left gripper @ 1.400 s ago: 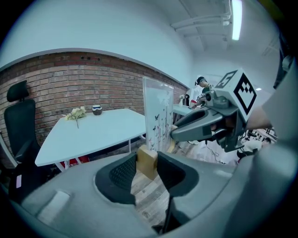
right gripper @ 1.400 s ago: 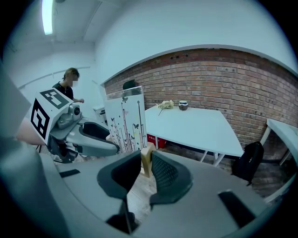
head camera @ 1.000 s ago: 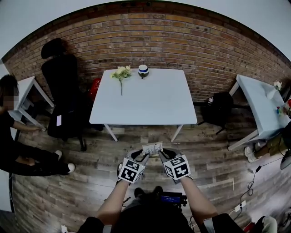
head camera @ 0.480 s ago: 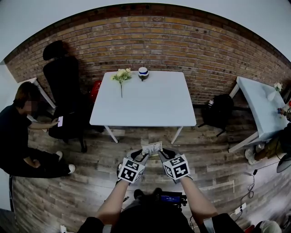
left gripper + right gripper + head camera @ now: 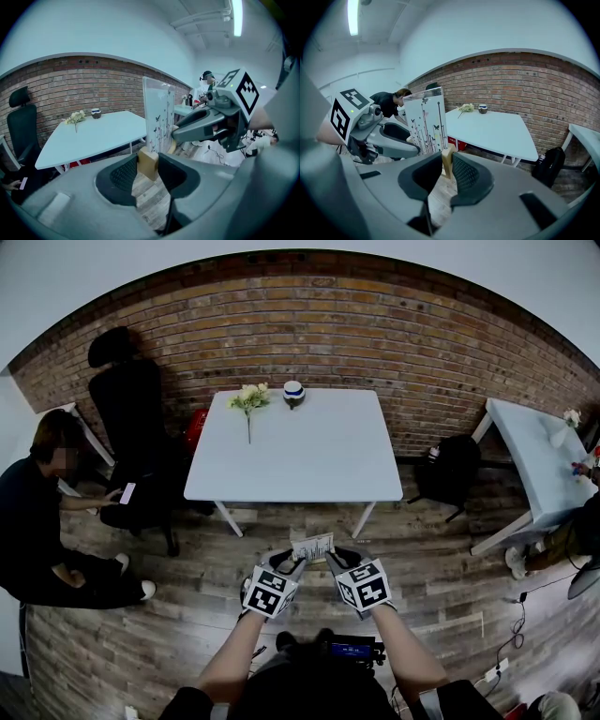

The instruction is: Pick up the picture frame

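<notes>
The picture frame point(image 5: 314, 547) is a clear panel printed with butterflies and stems point(image 5: 158, 117), standing on pale wooden foot blocks. I hold it upright in the air in front of me, short of the white table point(image 5: 295, 442). My left gripper point(image 5: 292, 562) is shut on the left wooden foot point(image 5: 148, 163). My right gripper point(image 5: 335, 557) is shut on the other wooden foot point(image 5: 448, 161). In the right gripper view the panel point(image 5: 425, 124) rises just beyond the jaws, with the left gripper point(image 5: 405, 147) across from it.
On the table's far edge lie a flower sprig point(image 5: 248, 397) and a small round pot point(image 5: 294, 389). A black office chair point(image 5: 131, 427) and a seated person point(image 5: 47, 512) are at the left. A black backpack point(image 5: 450, 465) and a second white table point(image 5: 539, 465) are at the right, before a brick wall.
Both grippers and the frame have stayed where they were. The person at the left has sat up and shifted toward the chair.
</notes>
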